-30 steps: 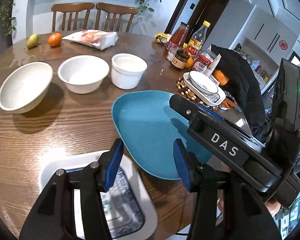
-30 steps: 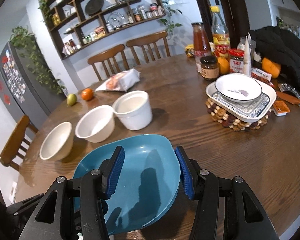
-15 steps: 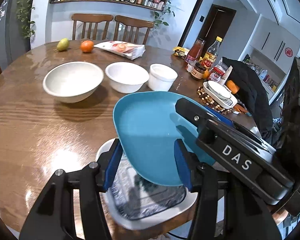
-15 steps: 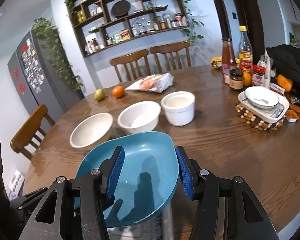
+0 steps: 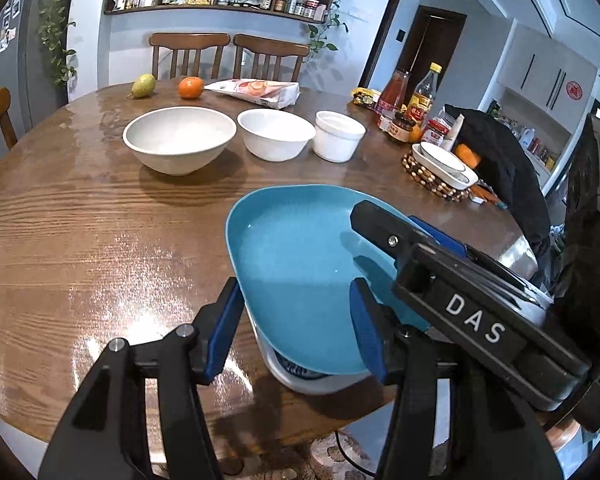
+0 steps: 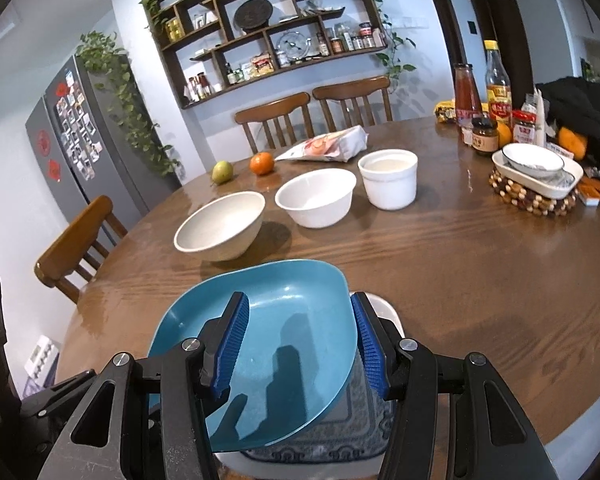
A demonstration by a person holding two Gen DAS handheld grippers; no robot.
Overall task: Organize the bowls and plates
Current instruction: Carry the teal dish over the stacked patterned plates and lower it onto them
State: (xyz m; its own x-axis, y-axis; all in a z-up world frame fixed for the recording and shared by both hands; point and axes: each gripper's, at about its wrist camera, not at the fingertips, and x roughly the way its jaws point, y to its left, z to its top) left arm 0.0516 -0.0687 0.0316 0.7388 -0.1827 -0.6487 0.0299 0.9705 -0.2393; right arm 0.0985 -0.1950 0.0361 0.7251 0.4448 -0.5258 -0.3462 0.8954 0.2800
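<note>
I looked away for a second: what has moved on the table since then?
The blue plate, carried in the right tongs, has come back over the patterned white dish near the table's front edge and now covers most of it. The left tongs came along beside it. The three white bowls and bottles stayed put.

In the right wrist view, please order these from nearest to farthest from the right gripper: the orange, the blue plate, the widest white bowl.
1. blue plate: directly at the right gripper, between its jaws.
2. widest white bowl: mid-table, to the left.
3. orange: far edge, beside the pear.
</note>
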